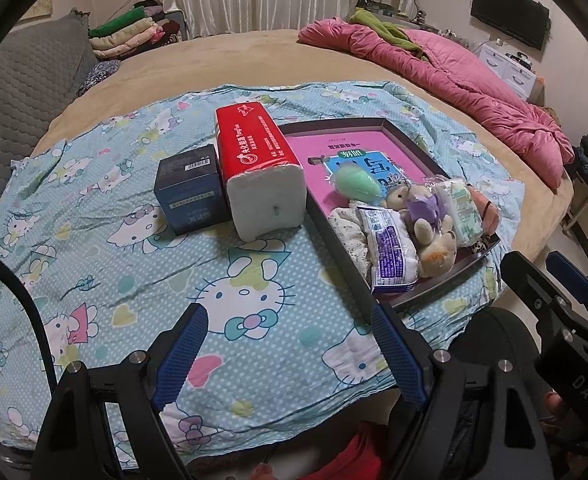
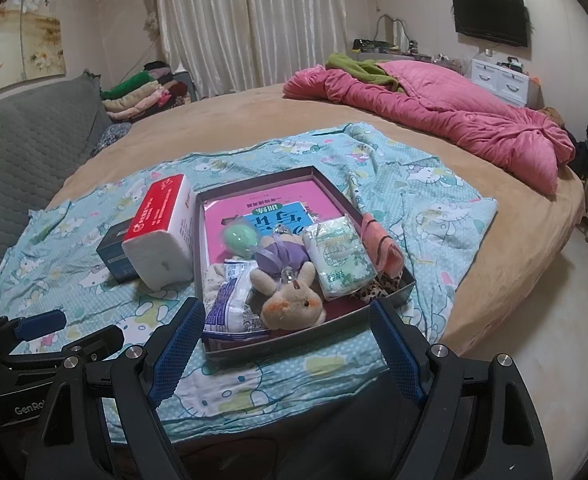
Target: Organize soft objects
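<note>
Both claws hang wide and empty over the bed: left claw (image 1: 289, 354) at lower centre of its view, right claw (image 2: 289, 352) likewise, likely poised to choose. Left to right: dark blue box (image 1: 189, 196), then red tissue pack (image 1: 259, 168) with unreadable Chinese print, then tray (image 1: 434, 302) gathering the soft things — green sponge (image 1: 354, 186), plush bunny (image 1: 430, 224), wrapped packets. "GenRo" shows on the left claw's body.

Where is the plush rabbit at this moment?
The plush rabbit lies in the near end of the dark tray, between the purple-printed packet and the green tissue pack.
</note>
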Available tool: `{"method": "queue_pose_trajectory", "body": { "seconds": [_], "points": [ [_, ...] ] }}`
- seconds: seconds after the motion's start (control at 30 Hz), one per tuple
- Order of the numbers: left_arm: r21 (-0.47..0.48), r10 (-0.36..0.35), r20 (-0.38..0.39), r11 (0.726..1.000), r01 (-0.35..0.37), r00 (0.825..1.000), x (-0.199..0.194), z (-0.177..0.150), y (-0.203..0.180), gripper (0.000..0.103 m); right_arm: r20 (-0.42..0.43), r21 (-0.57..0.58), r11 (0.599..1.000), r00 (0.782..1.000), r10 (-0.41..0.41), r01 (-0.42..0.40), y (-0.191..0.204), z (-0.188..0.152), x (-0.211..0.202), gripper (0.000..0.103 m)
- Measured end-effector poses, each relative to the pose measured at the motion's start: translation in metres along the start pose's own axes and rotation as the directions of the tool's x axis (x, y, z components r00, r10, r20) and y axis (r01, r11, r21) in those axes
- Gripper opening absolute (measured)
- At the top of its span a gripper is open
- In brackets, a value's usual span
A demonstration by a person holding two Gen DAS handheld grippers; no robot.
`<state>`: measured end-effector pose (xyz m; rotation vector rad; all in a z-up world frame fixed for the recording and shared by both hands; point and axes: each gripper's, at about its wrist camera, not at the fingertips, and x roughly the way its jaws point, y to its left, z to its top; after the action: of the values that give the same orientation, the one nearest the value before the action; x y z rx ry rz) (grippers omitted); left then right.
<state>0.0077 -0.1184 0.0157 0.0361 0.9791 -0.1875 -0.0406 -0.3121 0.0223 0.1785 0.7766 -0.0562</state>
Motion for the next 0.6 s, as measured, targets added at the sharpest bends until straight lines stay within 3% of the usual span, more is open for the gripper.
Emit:
{"method": "queue_pose_trajectory", "body": {
  "seconds": [0.6],
  "points": [
    [-0.003,0.004,-0.004,1.0,-0.004,1.0,0.0013,-0.0006,0.002,0.083,-0.001,0.002,1.0,1.0,0.001,-0.001,-0.0002,0.0004,-0.0001,0.085]
  ]
}}
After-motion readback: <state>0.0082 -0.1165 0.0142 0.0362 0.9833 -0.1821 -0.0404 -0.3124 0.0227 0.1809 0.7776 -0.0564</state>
